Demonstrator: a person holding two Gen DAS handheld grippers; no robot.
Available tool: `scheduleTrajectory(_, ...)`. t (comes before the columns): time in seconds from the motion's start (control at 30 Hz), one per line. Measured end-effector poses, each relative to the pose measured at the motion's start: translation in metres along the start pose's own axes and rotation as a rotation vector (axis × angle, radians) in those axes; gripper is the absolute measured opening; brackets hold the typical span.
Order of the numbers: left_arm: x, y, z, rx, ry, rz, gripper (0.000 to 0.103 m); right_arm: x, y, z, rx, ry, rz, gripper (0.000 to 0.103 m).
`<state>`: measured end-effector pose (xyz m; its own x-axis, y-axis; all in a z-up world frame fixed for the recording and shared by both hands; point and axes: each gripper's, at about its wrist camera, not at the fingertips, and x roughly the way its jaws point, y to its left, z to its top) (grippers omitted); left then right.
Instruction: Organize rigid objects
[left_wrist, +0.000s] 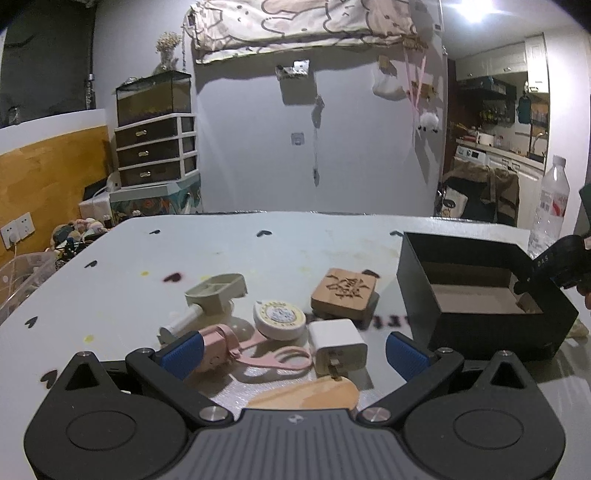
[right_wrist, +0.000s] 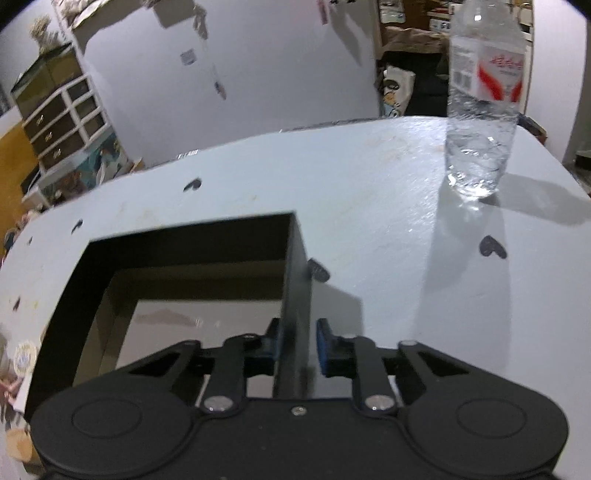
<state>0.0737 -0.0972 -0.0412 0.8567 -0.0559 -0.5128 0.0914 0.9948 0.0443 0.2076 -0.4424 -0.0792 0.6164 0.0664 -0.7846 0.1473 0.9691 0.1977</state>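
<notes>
An open black box stands on the white table at the right, nothing visible inside it. My right gripper straddles the box's right wall, blue pads pressed on either side of it; in the left wrist view it shows at that wall. My left gripper hangs open low over a cluster of small items. A white charger plug and a pink strap piece lie between its fingers. Beyond sit a round tape measure, a carved wooden block and a beige plastic piece.
A clear water bottle stands at the table's far right, behind the box. A light wooden piece lies just under the left gripper. Off the table's left edge are a drawer unit and a bin of soft toys.
</notes>
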Motion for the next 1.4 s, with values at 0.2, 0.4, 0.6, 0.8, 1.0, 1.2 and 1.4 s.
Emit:
scheduleTrajectory(0.2, 0.008, -0.004, -0.006, 0.003, 0.032, -0.007, 0.103, 0.008, 0.003, -0.003, -0.039, 0.013, -0.032, 0.011)
scheduleTrajectory(0.4, 0.021, -0.006, -0.014, -0.005, 0.080, -0.004, 0.102, 0.005, 0.002, -0.004, -0.030, -0.003, -0.037, 0.010)
scheduleTrajectory(0.6, 0.034, -0.001, -0.019, -0.052, 0.122, 0.015, 0.095, 0.004, 0.016, -0.009, -0.076, -0.029, -0.102, 0.007)
scheduleTrajectory(0.8, 0.043, -0.004, -0.023, -0.052, 0.147, 0.007, 0.094, 0.003, 0.020, -0.010, -0.103, -0.039, -0.130, 0.006)
scheduleTrajectory(1.0, 0.055, -0.003, -0.026, -0.082, 0.191, 0.009, 0.090, 0.003, 0.021, -0.010, -0.111, -0.043, -0.137, 0.005)
scheduleTrajectory(1.2, 0.059, -0.003, -0.029, -0.082, 0.197, 0.020, 0.087, 0.003, 0.022, -0.012, -0.111, -0.049, -0.140, 0.005)
scheduleTrajectory(1.4, 0.055, -0.002, -0.030, -0.093, 0.194, 0.006, 0.087, 0.003, 0.022, -0.013, -0.108, -0.053, -0.139, 0.005)
